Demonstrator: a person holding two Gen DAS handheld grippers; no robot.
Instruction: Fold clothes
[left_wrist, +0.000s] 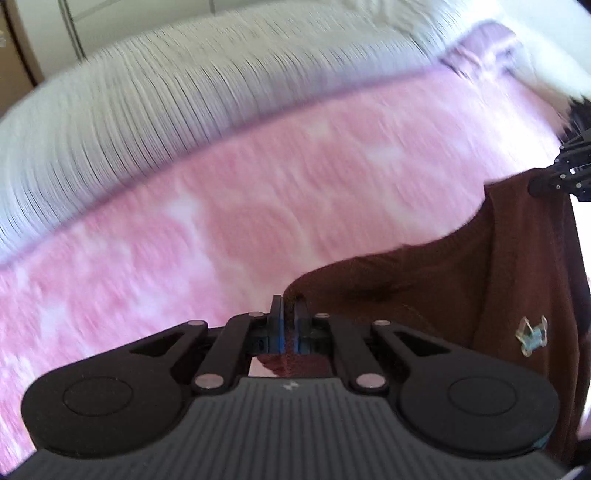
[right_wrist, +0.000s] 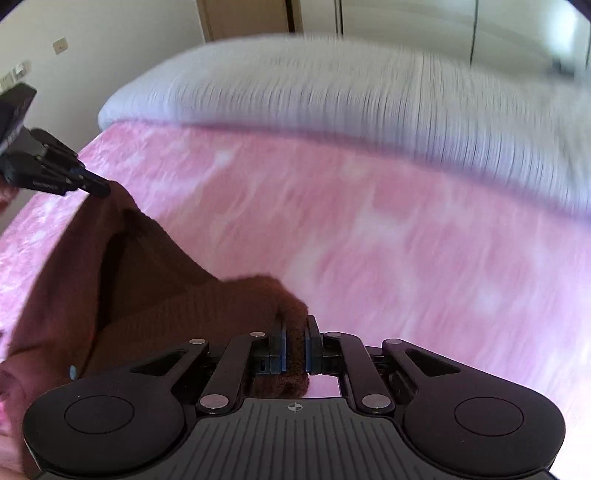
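Left wrist view shows our left gripper (left_wrist: 290, 317) with its blue-padded fingers (left_wrist: 276, 321) drawn close together, pinching an edge of the brown garment (left_wrist: 424, 288). From there the cloth runs up and to the right, stretched toward our right gripper (left_wrist: 543, 186), which shows at the frame's right edge with its tip pressed into another corner of the same fabric. A small pale tag or clip (left_wrist: 532, 334) sits on the brown cloth near the right side; we cannot tell exactly what it is.

Seen from the right wrist, our right gripper (right_wrist: 294, 345) stands narrowly parted, with a thick bunch of the brown garment (right_wrist: 147, 288) clamped between its pads (right_wrist: 282, 347). The cloth sags between the two tools and rises to the left, where our left gripper (right_wrist: 98, 188) grips its far corner. The garment hangs above the pink mottled bedspread (right_wrist: 406, 240); whether its lower part touches the bed we cannot tell.

Beyond the pink cover lies a white ribbed blanket (right_wrist: 332, 85), and behind it a cream wall with wooden doors (right_wrist: 243, 18). Both views are smeared with motion blur, so the bedding's detail is soft.
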